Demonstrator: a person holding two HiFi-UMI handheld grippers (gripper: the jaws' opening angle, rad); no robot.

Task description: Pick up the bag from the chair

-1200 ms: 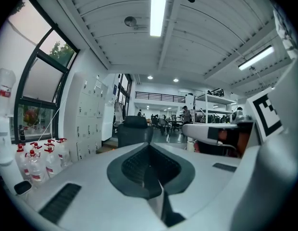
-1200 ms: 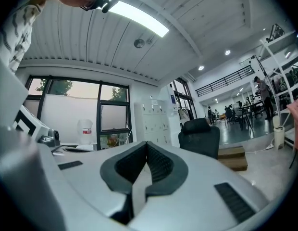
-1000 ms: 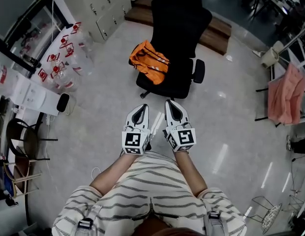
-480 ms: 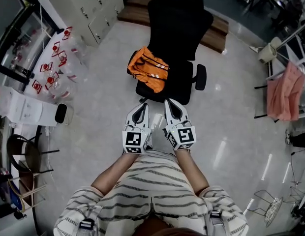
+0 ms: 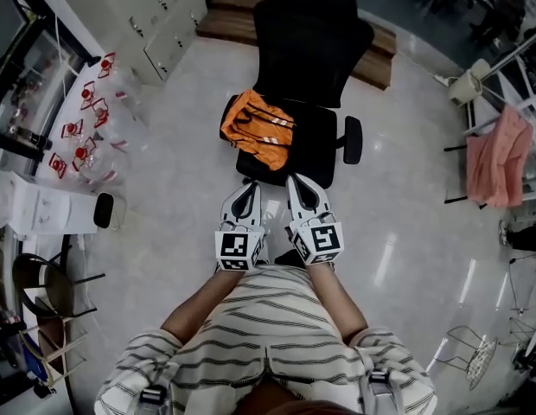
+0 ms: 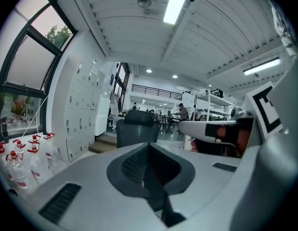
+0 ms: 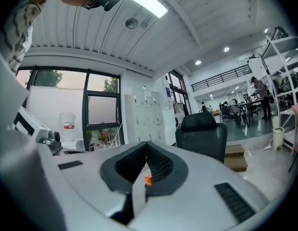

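My left gripper (image 5: pixel 247 190) and right gripper (image 5: pixel 302 184) hover with jaws closed on nothing; the orange bag (image 5: pixel 258 130) lies at twelve o'clock on the chair (image 5: pixel 318 142), so I should open first.

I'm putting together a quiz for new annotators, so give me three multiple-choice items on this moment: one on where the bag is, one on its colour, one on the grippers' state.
1. Where does the bag lie?
A on the chair seat
B on the floor
C over the backrest

2. What colour is the bag?
A blue
B orange
C green

3. How do the jaws of the left gripper and right gripper stand?
A wide apart
B clamped on the bag
C together, empty

Answers: 1 A, it rests on the seat's left part; 2 B, its fabric is orange; 3 C, both gripper views show the jaws together, with nothing between them.
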